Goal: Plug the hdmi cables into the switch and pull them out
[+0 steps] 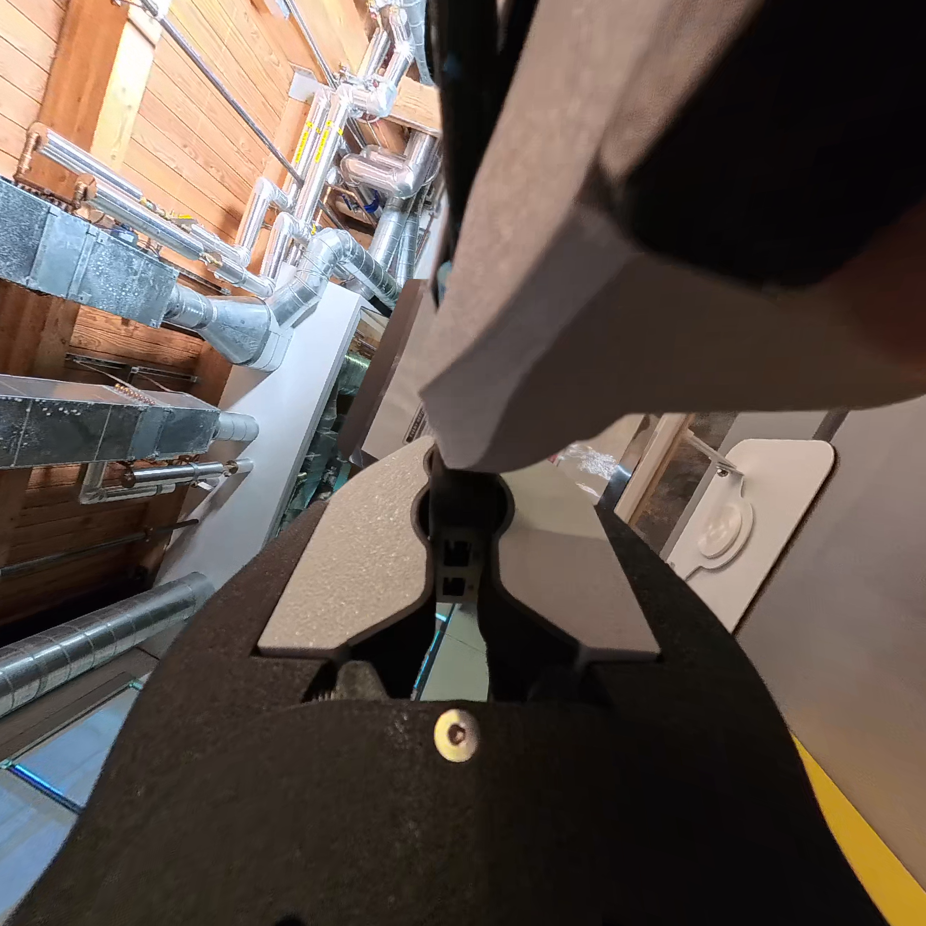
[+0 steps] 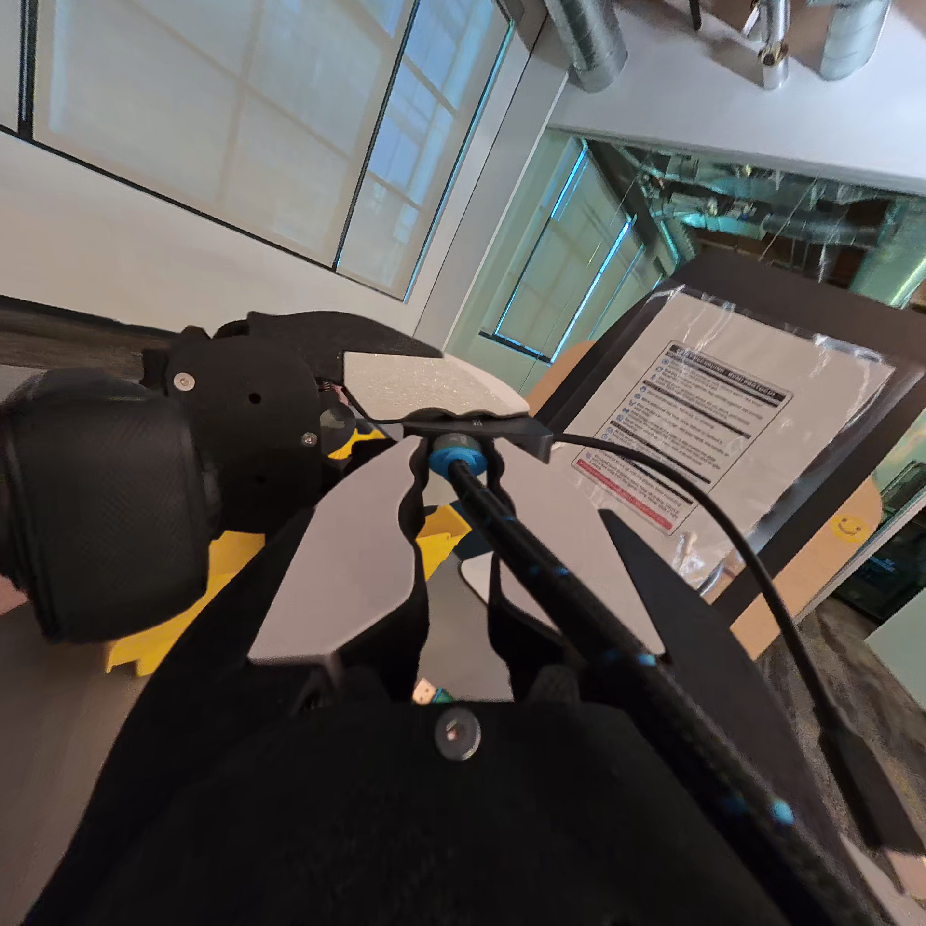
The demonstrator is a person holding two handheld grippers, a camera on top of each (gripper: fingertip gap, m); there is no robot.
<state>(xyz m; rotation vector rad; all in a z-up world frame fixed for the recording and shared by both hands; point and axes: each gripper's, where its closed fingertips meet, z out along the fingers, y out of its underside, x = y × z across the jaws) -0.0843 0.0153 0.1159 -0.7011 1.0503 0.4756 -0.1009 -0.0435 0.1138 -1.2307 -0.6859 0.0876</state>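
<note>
Overhead, right claw [image 1: 576, 250] blocks view; left claw [image 1: 453, 506] clamps switch [image 1: 453, 556], right claw clamps cable plug [image 2: 453, 448].

HDMI switch [image 2: 493, 430] and braided HDMI cable [image 2: 551, 556], both held in mid-air.

The switch is a thin, dark grey slab seen edge-on; in the left wrist view [image 1: 457, 561] two rectangular ports show on its narrow face, one above the other. A thin black lead [image 2: 701, 501] leaves its end toward 4 o'clock. The cable, black with blue flecks, ends in a grey plug with a blue collar [image 2: 453, 453] that meets the switch's edge; the cable runs off toward 5 o'clock.
</note>
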